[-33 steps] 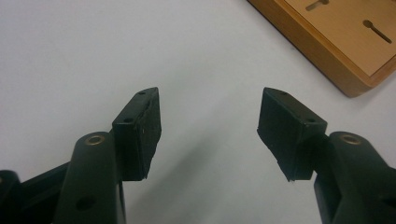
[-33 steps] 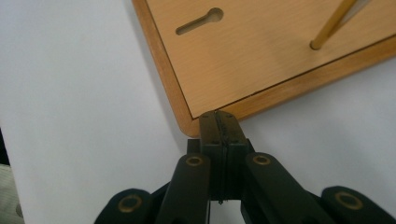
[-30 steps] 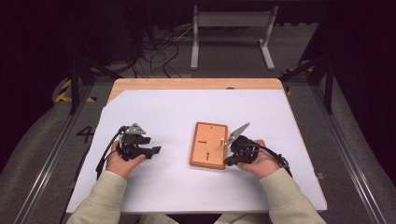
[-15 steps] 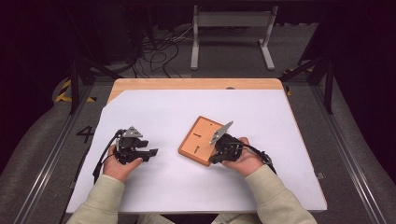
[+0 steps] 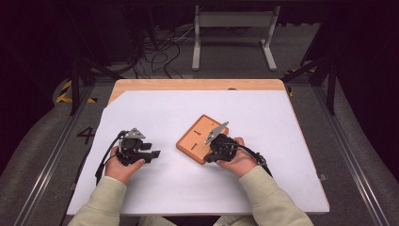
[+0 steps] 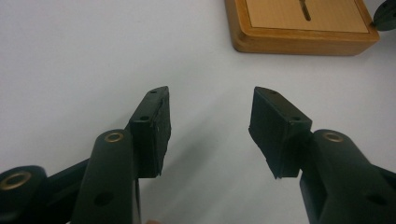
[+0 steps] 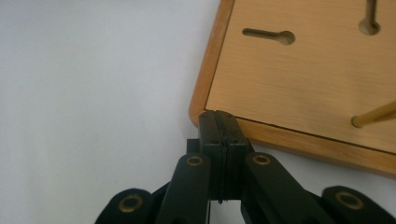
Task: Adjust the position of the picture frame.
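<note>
Place: this looked like a lab or recording studio, not a home.
Walls: black, unlit surroundings closed in the scene.
Floor: grey carpet (image 5: 33,155) carried metal floor rails (image 5: 47,162), yellow-and-black hazard tape (image 5: 63,92) and a painted numeral.
Clutter: loose black cables (image 5: 160,47) lay beside a grey metal stand (image 5: 233,28).
Bench: a pale wooden table (image 5: 197,84) was covered by a large white paper sheet (image 5: 263,122).

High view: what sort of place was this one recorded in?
Probably a lab or recording studio, not a home. A table covered in a white sheet stands on grey floor between metal rails, with loose cables and a metal stand behind, against dark surroundings.
</note>
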Demonstrator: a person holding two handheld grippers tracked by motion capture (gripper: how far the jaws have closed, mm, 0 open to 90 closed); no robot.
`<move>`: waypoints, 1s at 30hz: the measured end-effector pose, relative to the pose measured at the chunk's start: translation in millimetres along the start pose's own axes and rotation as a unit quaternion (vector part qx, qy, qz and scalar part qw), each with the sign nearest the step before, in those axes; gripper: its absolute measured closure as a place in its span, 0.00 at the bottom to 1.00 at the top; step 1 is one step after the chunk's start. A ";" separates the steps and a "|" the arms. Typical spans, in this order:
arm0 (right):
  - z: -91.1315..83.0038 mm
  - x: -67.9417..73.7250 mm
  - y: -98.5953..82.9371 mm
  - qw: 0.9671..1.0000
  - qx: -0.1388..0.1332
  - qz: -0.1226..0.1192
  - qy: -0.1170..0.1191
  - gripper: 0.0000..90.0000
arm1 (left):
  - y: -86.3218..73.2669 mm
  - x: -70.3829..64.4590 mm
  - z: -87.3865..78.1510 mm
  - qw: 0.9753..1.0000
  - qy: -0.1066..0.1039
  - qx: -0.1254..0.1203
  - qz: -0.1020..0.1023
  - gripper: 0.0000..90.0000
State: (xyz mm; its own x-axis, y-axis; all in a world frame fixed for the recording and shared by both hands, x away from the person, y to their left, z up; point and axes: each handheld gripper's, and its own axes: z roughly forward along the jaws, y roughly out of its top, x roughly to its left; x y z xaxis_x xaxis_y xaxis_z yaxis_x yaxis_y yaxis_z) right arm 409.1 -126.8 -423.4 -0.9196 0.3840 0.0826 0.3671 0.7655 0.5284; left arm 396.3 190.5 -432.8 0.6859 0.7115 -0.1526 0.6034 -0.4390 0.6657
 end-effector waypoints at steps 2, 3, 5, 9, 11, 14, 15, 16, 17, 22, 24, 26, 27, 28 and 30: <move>2.6 0.5 3.4 1.000 -0.003 -0.001 -0.001 1.00 | 1.1 0.1 0.6 1.000 0.001 0.000 0.000 0.53; 2.6 0.5 3.4 1.000 -0.003 -0.001 -0.001 1.00 | 1.1 0.1 0.6 1.000 0.001 0.000 0.000 0.53; 6.2 -0.5 7.1 1.000 -0.010 0.001 -0.003 1.00 | 1.6 -0.1 1.5 1.000 -0.001 0.000 0.000 0.53; 8.3 -1.8 9.6 1.000 -0.014 -0.001 -0.003 1.00 | 1.7 0.5 2.3 1.000 0.000 0.000 0.000 0.54; 7.8 -2.4 9.5 1.000 -0.016 0.000 -0.001 1.00 | 1.7 1.5 1.7 1.000 -0.001 -0.002 -0.001 0.54; -0.1 -4.3 10.2 0.999 -0.038 0.002 0.011 1.00 | 0.7 2.4 1.4 1.000 -0.001 -0.004 -0.005 0.54; -4.9 -5.0 11.7 0.999 -0.045 0.000 0.011 1.00 | 0.3 2.7 1.1 1.000 -0.001 -0.005 -0.004 0.54; -9.7 -6.0 13.5 0.999 -0.053 -0.004 0.012 1.00 | -0.3 2.8 0.7 1.000 -0.001 -0.006 -0.005 0.54; -14.5 -6.9 15.6 0.998 -0.057 -0.006 0.010 1.00 | -0.9 3.3 -0.1 1.000 0.002 -0.007 -0.004 0.54; -34.6 -16.8 26.1 0.997 -0.074 -0.005 -0.008 1.00 | -6.5 5.1 -6.3 1.000 0.005 -0.013 -0.017 0.54; -38.8 -22.1 30.6 0.997 -0.081 -0.002 -0.010 1.00 | -8.6 5.9 -8.9 1.000 0.009 -0.017 -0.016 0.54; -40.1 -27.5 35.0 0.996 -0.083 -0.002 -0.015 1.00 | -11.1 6.0 -10.9 1.000 0.011 -0.018 -0.019 0.54; -40.3 -30.5 37.3 0.996 -0.085 0.000 -0.018 1.00 | -12.6 6.0 -12.2 1.000 0.011 -0.017 -0.022 0.54; -40.6 -33.8 39.5 0.996 -0.085 0.000 -0.021 1.00 | -12.6 6.0 -12.2 1.000 0.011 -0.017 -0.022 0.53; -40.6 -36.9 42.0 0.996 -0.089 0.004 -0.024 1.00 | -15.6 7.1 -14.6 0.999 0.015 -0.020 -0.025 0.53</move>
State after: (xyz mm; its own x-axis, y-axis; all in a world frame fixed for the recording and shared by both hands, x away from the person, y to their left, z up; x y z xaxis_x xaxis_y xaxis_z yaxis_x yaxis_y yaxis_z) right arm 452.8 -129.8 -369.9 -0.9076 0.4171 0.0485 0.3394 0.6608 0.6694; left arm 385.9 210.4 -433.6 0.6423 0.7486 -0.1642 0.6192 -0.3807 0.6867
